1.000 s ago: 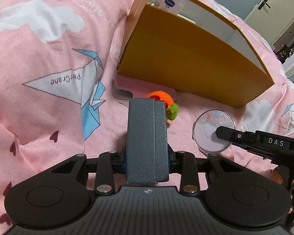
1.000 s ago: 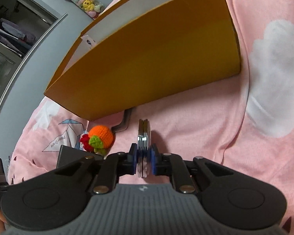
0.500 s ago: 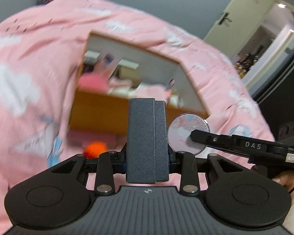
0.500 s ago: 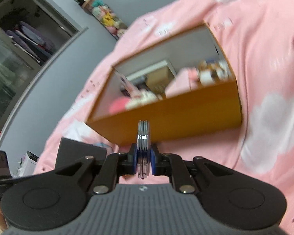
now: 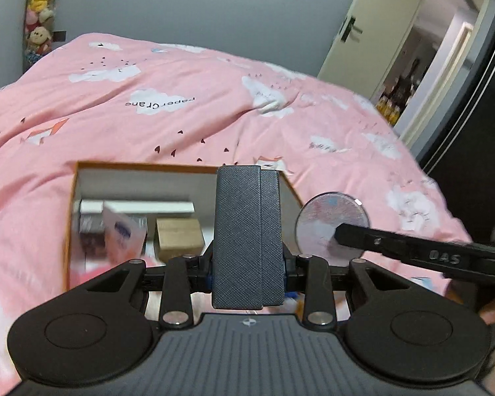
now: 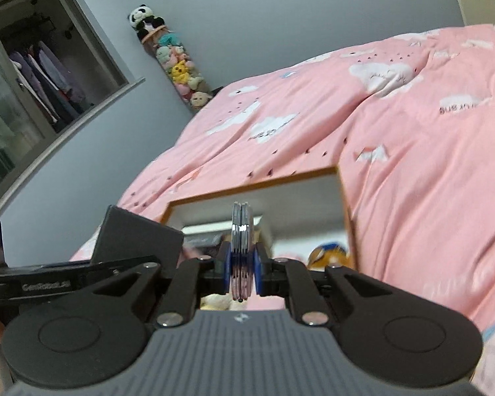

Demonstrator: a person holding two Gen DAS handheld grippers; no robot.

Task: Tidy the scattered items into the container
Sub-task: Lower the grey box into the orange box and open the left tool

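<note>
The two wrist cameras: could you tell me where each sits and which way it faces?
Left wrist: on the left gripper, clamping a grey case, facing the open box on the pink duvet; fingertips at right.
Right wrist: on the right gripper, clamping a round mirror edge-on.
Shared: box, case, mirror, duvet.

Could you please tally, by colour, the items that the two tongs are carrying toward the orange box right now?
Dark grey: 1, the textured case in the left tongs.
Silver-rimmed with a pale pink face: 1, the round compact mirror in the right tongs.
Total: 2, both above the open orange box.
</note>
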